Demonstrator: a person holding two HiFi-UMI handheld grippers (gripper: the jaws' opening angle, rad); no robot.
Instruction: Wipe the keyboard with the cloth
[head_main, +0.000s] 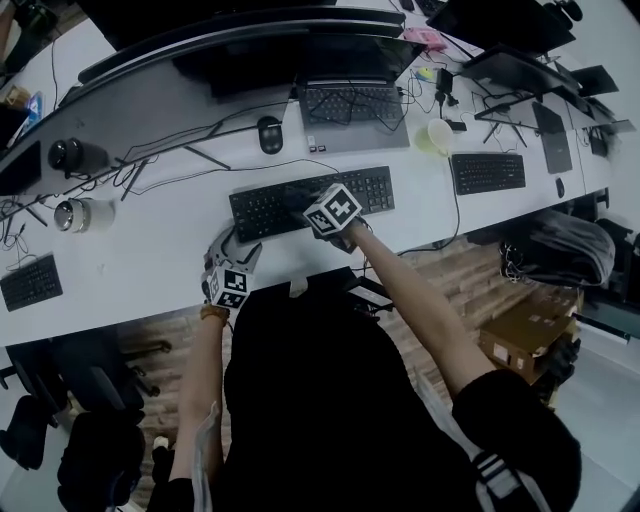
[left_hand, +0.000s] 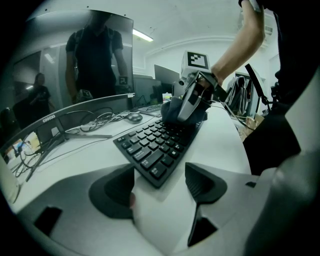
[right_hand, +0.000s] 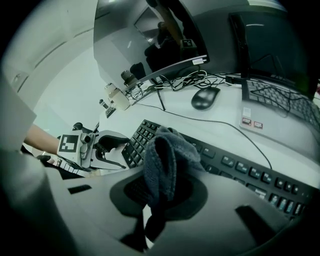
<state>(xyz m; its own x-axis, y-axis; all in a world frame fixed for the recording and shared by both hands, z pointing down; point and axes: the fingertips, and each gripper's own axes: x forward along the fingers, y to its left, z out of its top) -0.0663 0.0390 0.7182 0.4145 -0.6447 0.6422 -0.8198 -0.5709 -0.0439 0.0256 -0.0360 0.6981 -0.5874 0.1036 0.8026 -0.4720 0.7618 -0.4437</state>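
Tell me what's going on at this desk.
A person with a gripper in each hand is wiping the black keyboard on the white desk. The right gripper is shut on a dark cloth and holds it down on the keys. The left gripper is open and empty, low at the keyboard's left end, with that end just ahead of its jaws. Whether it touches the keyboard is unclear.

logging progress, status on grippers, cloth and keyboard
Right gripper shut on cloth, cloth down on the keyboard. Left gripper open, empty, at the keyboard's left end. Nothing else on the keys.
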